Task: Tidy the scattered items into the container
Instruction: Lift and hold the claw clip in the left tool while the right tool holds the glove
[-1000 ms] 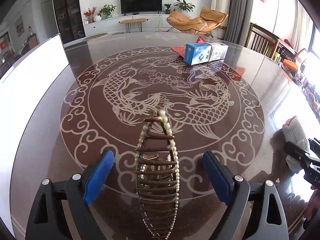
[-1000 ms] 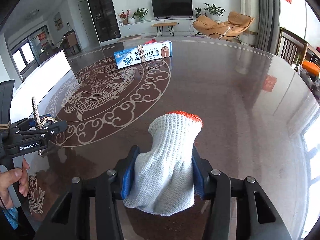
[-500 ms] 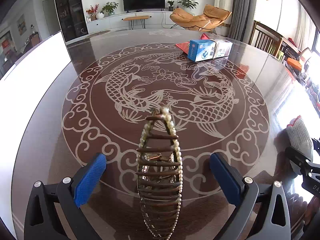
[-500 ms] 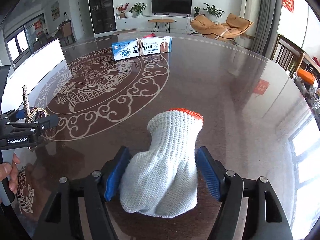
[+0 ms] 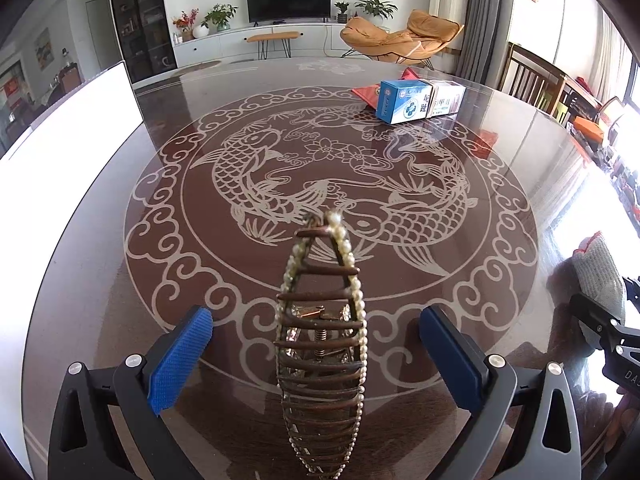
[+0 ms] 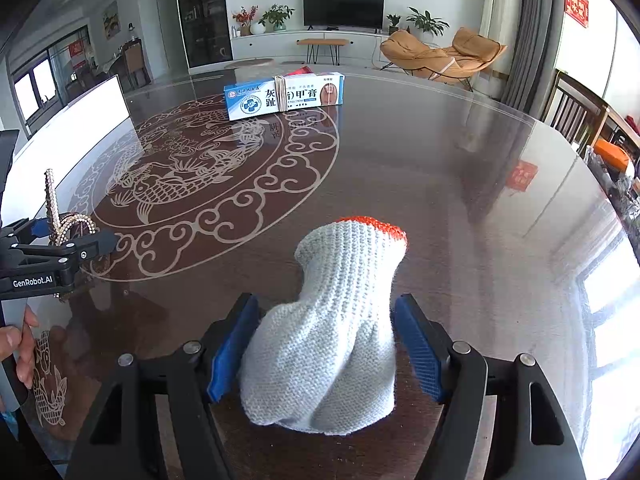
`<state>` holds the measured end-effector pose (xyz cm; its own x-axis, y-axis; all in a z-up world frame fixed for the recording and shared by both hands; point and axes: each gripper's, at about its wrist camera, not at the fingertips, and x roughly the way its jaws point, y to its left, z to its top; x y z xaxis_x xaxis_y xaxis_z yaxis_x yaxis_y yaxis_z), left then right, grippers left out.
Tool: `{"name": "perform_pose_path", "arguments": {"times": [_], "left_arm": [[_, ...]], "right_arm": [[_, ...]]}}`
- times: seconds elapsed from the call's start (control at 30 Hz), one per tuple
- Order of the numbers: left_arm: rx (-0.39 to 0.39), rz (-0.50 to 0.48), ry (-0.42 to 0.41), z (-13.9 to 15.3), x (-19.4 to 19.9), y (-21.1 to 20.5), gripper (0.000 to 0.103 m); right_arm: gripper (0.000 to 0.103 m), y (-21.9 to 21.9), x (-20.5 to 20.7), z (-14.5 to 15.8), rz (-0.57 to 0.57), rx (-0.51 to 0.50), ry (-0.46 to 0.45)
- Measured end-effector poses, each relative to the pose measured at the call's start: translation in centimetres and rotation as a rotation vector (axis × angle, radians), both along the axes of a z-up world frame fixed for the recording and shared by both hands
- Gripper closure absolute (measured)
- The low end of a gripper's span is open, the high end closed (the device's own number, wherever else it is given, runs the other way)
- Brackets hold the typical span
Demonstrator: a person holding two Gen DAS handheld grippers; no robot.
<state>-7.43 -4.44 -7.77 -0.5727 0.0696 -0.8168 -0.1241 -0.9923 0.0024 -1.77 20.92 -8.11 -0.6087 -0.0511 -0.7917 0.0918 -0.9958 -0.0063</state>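
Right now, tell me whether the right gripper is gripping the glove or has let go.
Let go. The right gripper has just been opening; both blue pads stand clear of the glove, which sits loose between them.

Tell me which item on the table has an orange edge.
The knitted glove between the right jaws; its cuff is orange. The hair clip and box have none.

A dark round table (image 5: 500, 168) inlaid with a carp motif (image 5: 256, 176) is seen before a television (image 6: 343, 7), a tan lounge chair (image 6: 440, 56) and what appear to be potted plants (image 6: 276, 16).
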Motion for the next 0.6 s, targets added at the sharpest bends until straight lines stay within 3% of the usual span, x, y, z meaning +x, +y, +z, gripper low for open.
{"name": "perform_pose_path", "arguments": {"times": [0.6], "left_arm": [[0.025,0.038,0.006,0.10,0.07,-0.92,0.000]], "right_arm": [[0.029,0.12,-0.02,-0.01,-0.007,0.002,-0.001]]}}
